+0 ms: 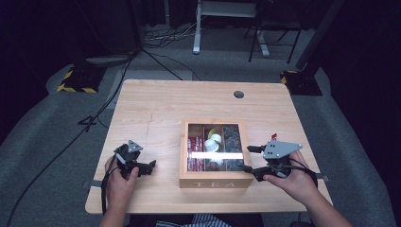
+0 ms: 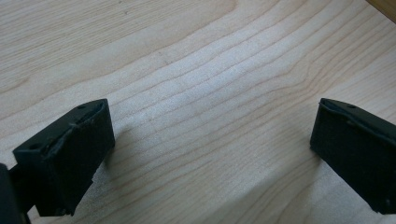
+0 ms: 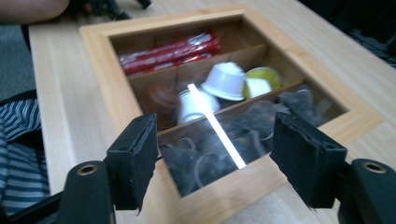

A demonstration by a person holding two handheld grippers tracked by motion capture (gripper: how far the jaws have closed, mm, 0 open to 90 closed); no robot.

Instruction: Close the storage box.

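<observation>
High view. Item: wooden box (image 1: 215,178) with a glass lid, front face lettered "TEA", standing right of centre on the table (image 1: 151,109). Through the glass I make out three compartments: red sachets (image 1: 195,144) at left, white capsules (image 1: 213,142) in the middle, dark wrapped pieces (image 1: 231,137) at right; a bright bar of glare crosses the pane and blots out the near contents. My left gripper (image 1: 147,166) rests low on the table, well left of the box. My right gripper (image 1: 249,159) sits just beside the box's right wall, fingers apart, nothing between them.

Left gripper view. Item: bare pale wood grain. My two pads (image 2: 70,158) stand wide apart and close over the board, empty; whether they touch it I cannot tell. The right pad is cut off by the frame edge.

Right gripper view. Item: the same box, lid shut, seen from its side. Red sachets (image 3: 170,50) farthest, white capsules (image 3: 226,81) and one yellow-green one (image 3: 264,74) in the middle, dark bags (image 3: 252,126) nearest, blurred. Sachet print unreadable. My fingers (image 3: 135,158) stand apart, gripping nothing, in front of the box's near frame.
</observation>
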